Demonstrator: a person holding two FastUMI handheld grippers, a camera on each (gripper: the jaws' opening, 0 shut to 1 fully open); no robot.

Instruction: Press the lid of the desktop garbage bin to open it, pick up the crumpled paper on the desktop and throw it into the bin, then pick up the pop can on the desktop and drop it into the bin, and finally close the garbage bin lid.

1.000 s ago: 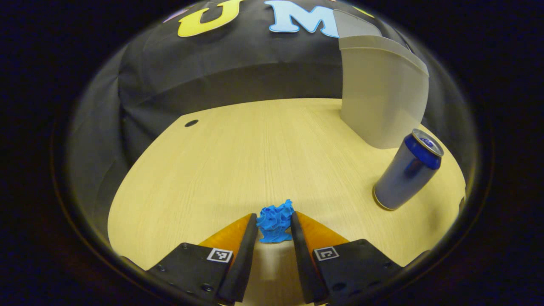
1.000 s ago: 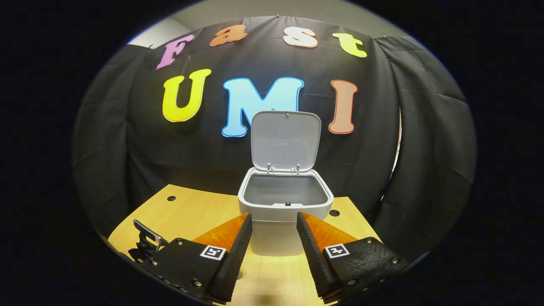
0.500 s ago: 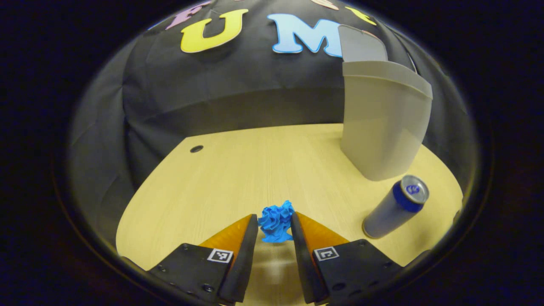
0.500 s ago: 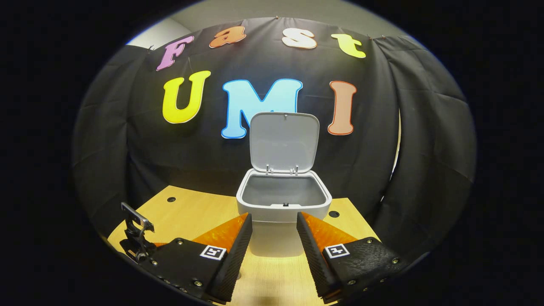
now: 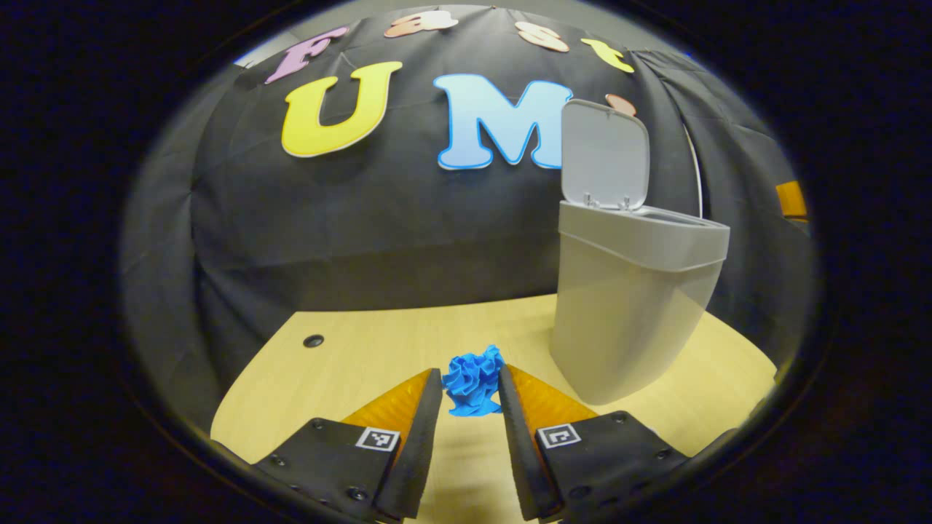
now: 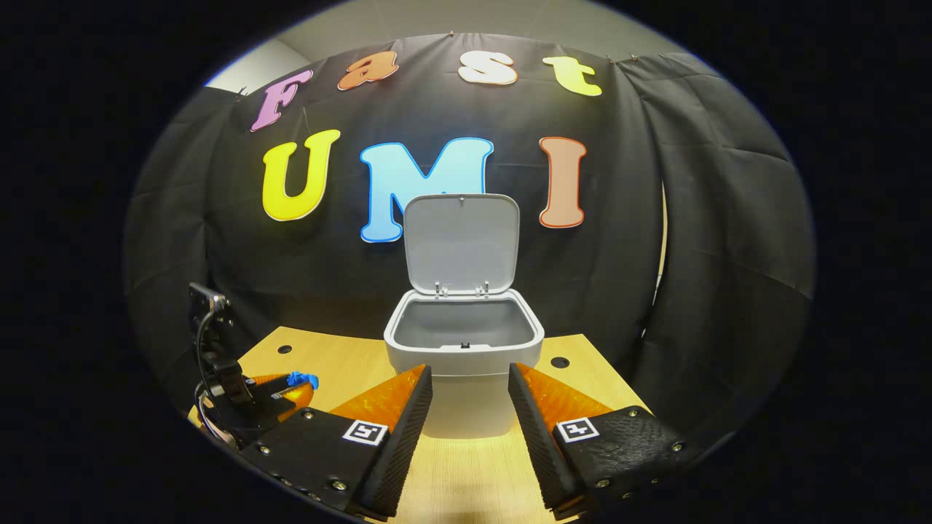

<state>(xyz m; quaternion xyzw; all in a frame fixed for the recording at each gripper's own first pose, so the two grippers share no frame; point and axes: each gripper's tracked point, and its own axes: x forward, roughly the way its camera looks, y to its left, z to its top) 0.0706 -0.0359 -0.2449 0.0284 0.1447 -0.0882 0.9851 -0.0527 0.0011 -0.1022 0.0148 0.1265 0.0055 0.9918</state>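
The blue crumpled paper (image 5: 473, 380) is pinched between my left gripper's (image 5: 470, 372) two fingers, which are shut on it, a little above the wooden desk (image 5: 378, 349). The grey garbage bin (image 5: 630, 306) stands ahead to the right with its lid (image 5: 604, 156) raised upright. In the right gripper view the bin (image 6: 464, 393) sits straight ahead, its inside showing below the lid (image 6: 461, 240). My right gripper (image 6: 470, 369) is open in front of it, holding nothing. The left gripper (image 6: 247, 397) appears at the lower left there, the blue paper (image 6: 302, 378) at its tip.
The desk has small round holes (image 5: 314, 340) (image 6: 559, 362) near its back corners. Black cloth wall hangs close behind the bin. Bare desk lies between the left gripper and the bin.
My left gripper has risen and tilted up with the paper in it, and the pop can has slid out of its view. The right gripper has barely moved.
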